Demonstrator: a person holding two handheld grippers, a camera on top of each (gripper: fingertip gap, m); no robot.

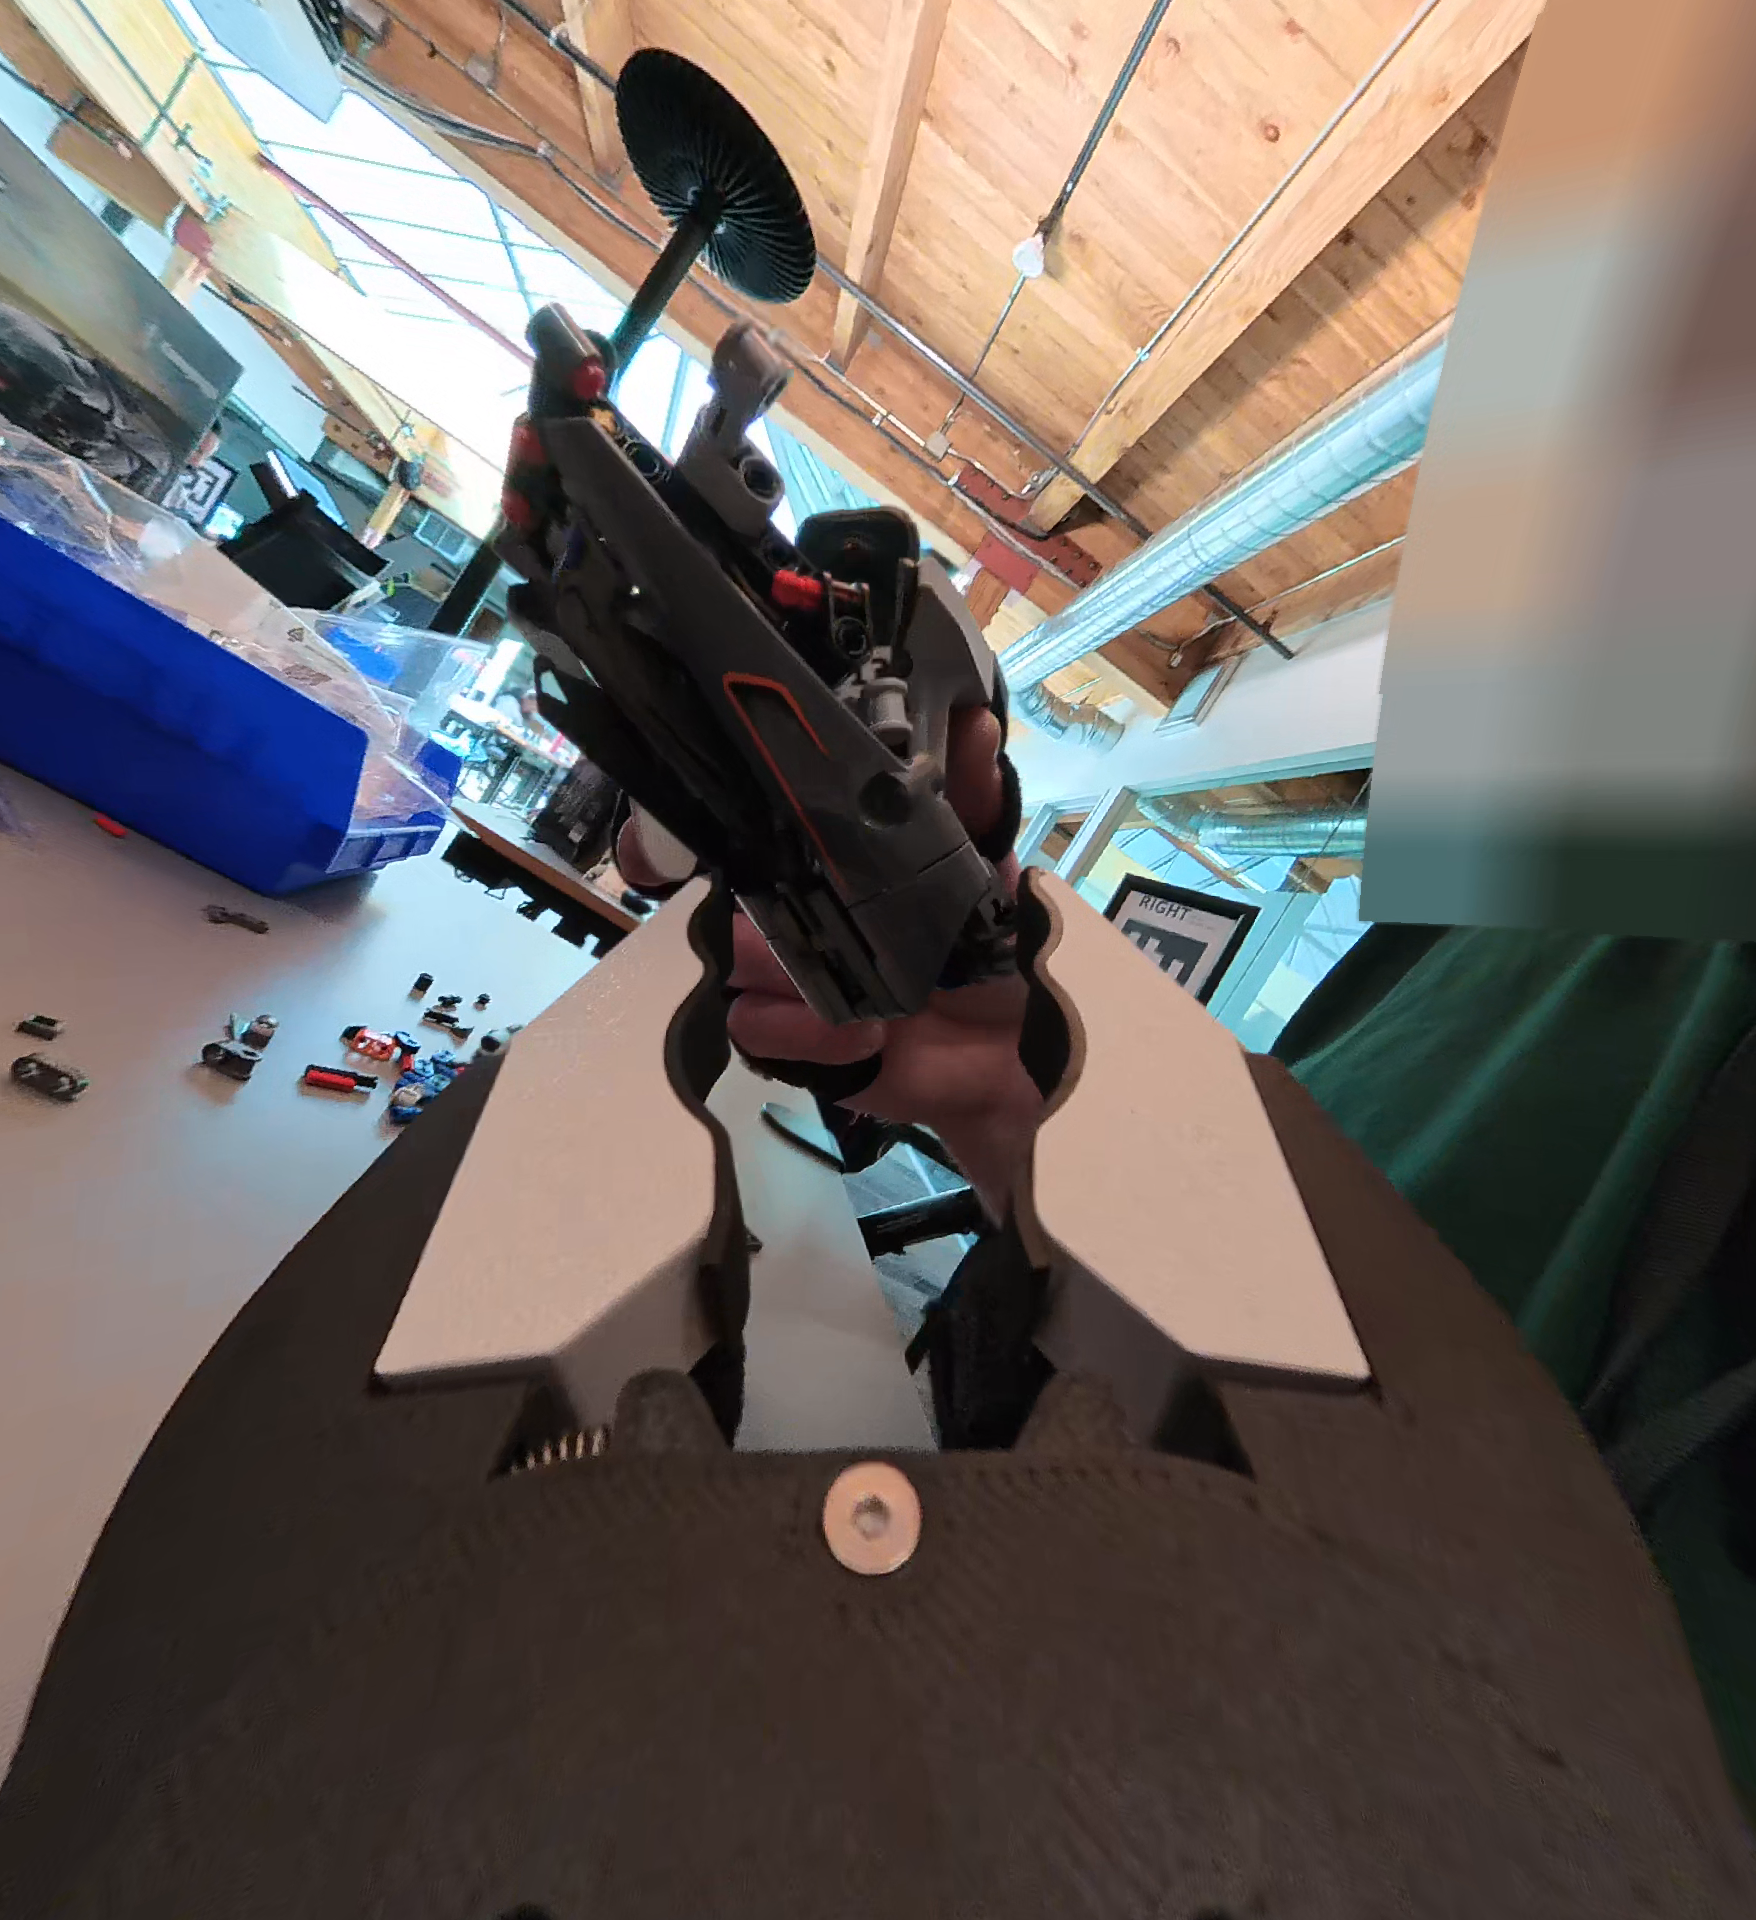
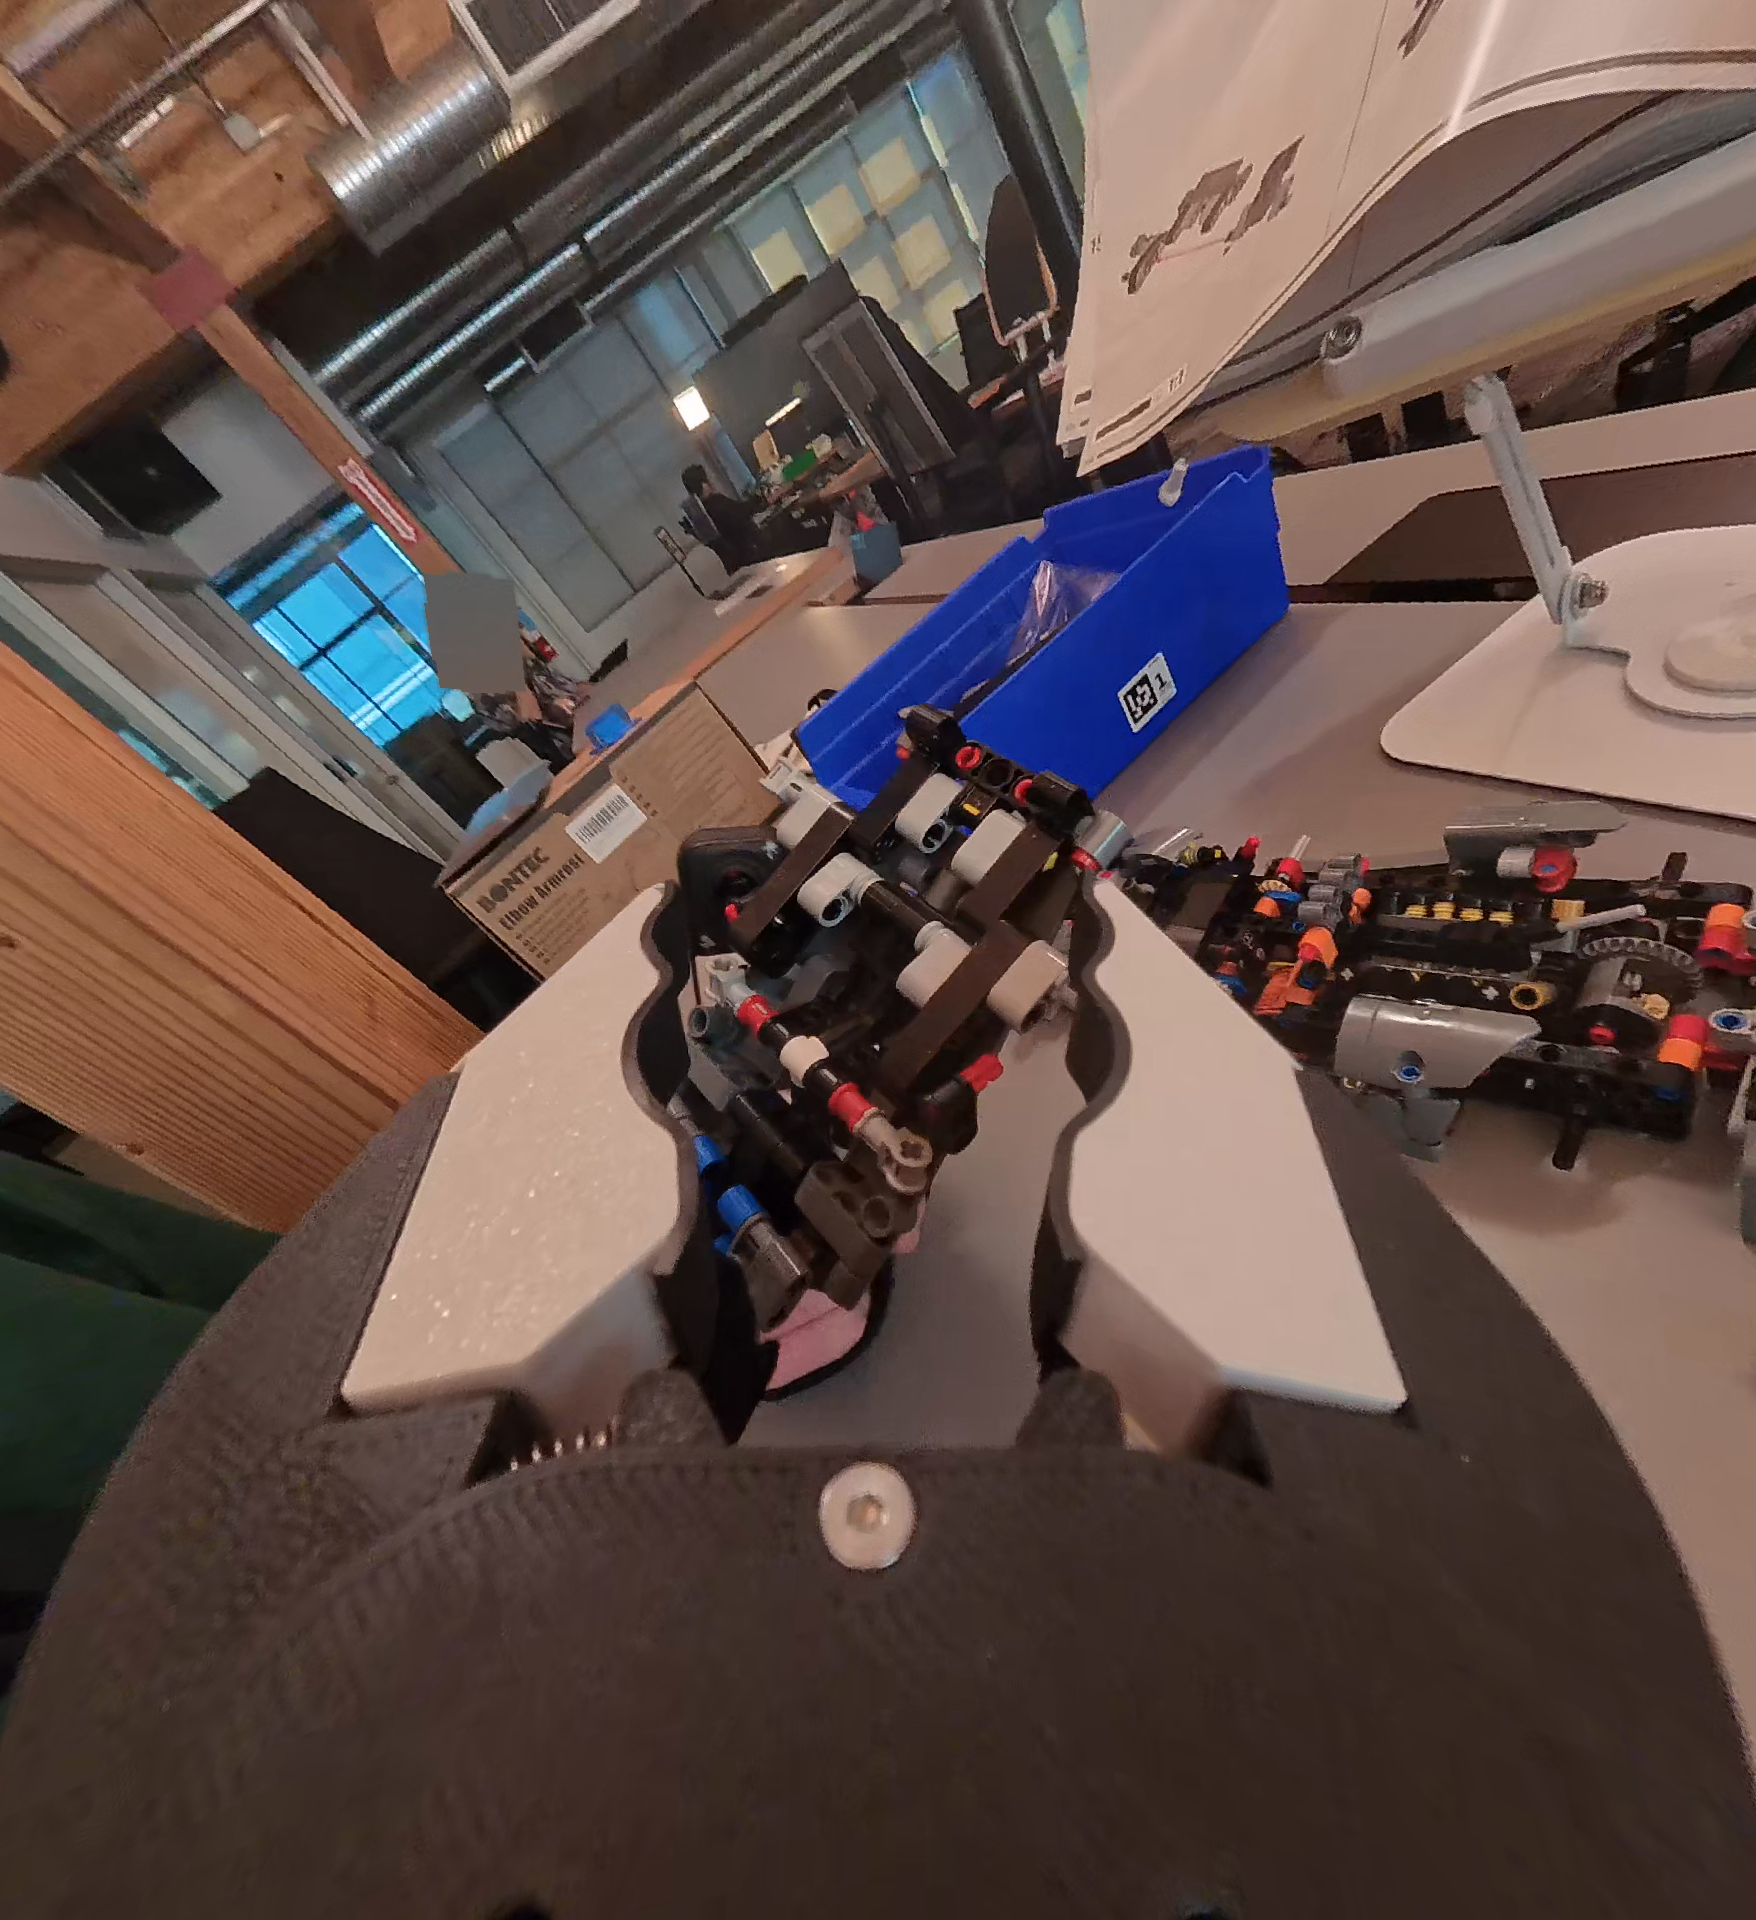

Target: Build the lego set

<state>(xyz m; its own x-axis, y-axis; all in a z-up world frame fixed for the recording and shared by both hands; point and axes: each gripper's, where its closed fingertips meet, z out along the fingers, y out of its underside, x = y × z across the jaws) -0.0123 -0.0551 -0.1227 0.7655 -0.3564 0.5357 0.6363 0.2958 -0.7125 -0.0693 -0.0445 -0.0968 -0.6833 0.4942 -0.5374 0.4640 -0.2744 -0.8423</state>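
I hold a dark sub-assembly up off the table, between both claws. My right claw is closed partway around it; my left claw stands partly open at its lower end, and I cannot tell whether that one grips. The chassis lies half-built, so I judge much remains. Loose pieces and a blue bin sit on the grey table, under timber beams and ducts.
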